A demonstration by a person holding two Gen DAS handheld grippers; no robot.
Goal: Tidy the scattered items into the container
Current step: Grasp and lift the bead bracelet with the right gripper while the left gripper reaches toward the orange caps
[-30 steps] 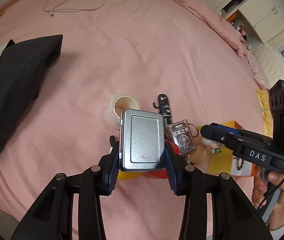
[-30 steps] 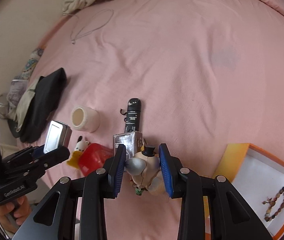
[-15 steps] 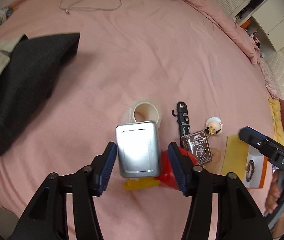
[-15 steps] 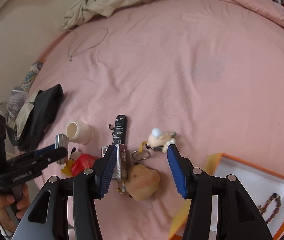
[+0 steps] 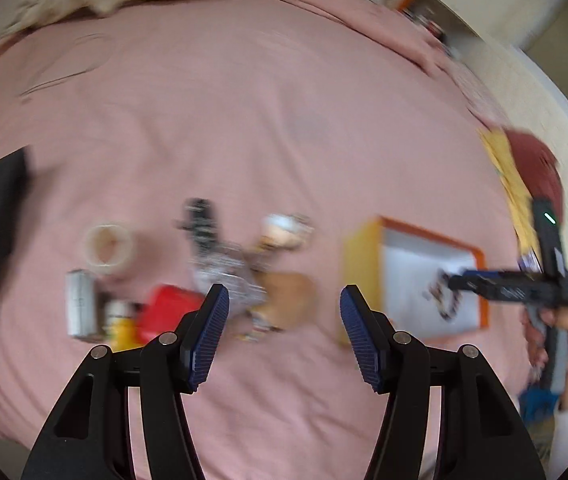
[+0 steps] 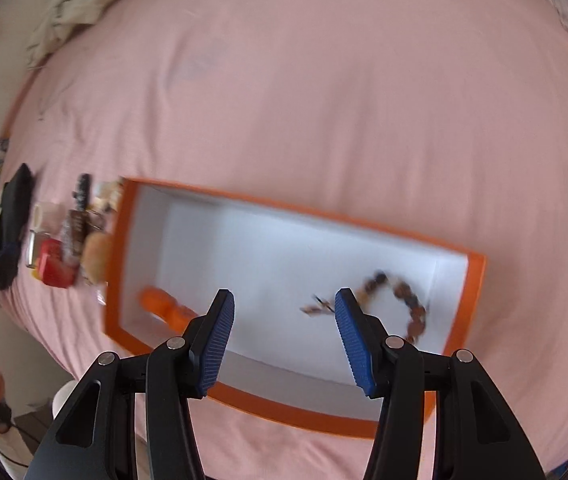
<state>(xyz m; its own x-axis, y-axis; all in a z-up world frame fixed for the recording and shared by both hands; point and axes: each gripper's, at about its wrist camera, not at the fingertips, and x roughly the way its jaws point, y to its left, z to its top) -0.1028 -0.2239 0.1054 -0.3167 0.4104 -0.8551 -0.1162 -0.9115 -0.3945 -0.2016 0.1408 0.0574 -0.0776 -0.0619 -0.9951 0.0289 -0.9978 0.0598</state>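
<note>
Both grippers — left gripper (image 5: 284,336), right gripper (image 6: 284,336) — gape empty; 1 orange box (image 6: 472,280) holds 1 bracelet (image 6: 404,300).

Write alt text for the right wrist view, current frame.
The open, empty right gripper hangs over an orange box with a white inside, on a pink bedspread. In the box lie a bead bracelet and an orange object. The rest of the clutter sits blurred beside the box's left wall.

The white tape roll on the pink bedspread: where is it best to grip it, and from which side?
Judging by its upright pose, hole upward, grip the white tape roll across its round outer wall from above; the small silver tin crowds its near side.
</note>
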